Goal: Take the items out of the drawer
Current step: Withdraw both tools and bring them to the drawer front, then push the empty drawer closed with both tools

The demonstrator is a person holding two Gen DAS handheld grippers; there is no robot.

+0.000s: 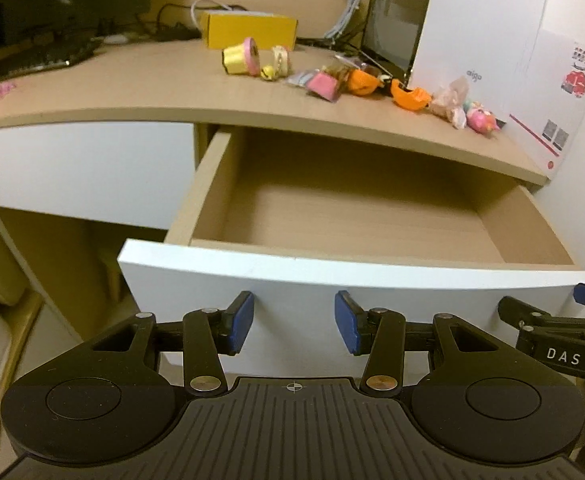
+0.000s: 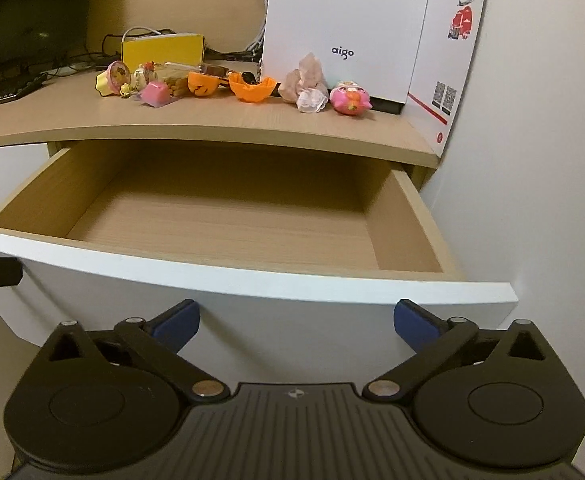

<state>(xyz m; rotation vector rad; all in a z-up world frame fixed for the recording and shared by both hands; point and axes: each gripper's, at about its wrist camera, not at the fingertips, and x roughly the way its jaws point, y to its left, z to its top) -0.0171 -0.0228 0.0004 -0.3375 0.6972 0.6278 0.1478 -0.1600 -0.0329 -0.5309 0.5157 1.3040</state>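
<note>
With the drawer bare mid-frame and toys on the desk above, emptying looks done; both grippers, jaws spread and empty, low before its front, should push it shut.

Matt pale wood-grain desk and drawer floor; smooth white drawer front; glossy orange plastic shells

I see the pulled-out light wooden drawer open from above, its floor bare, with the curved wooden desktop overhanging its rear. A row of small colourful toys crowds that desktop's right side before the tall white box.
</note>
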